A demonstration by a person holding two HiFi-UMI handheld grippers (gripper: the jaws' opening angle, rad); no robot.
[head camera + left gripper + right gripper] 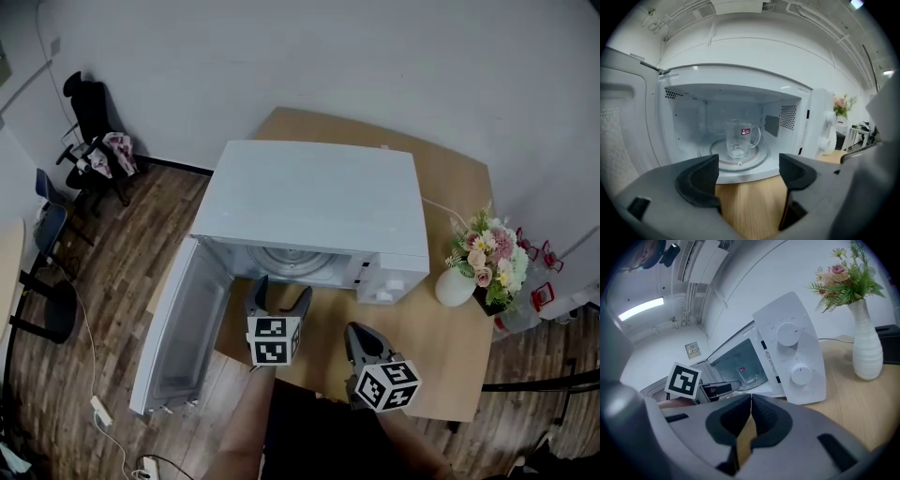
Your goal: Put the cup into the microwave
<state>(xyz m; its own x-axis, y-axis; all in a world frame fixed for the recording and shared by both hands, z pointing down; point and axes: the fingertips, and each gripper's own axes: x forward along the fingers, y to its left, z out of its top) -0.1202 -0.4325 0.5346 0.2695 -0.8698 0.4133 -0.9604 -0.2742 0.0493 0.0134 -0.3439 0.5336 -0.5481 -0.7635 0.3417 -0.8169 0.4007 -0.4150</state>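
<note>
A clear glass cup with a handle and a small red label stands upright on the turntable inside the white microwave, whose door hangs wide open to the left. My left gripper is open and empty, in front of the cavity and clear of the cup. It shows in the head view just before the opening, left gripper. My right gripper is shut with nothing between its pads, to the right of the left one, right gripper. The cup also shows faintly in the right gripper view.
A white vase of flowers stands on the wooden table right of the microwave, near the control knobs. The open door overhangs the table's left edge. A black chair stands far left on the wooden floor.
</note>
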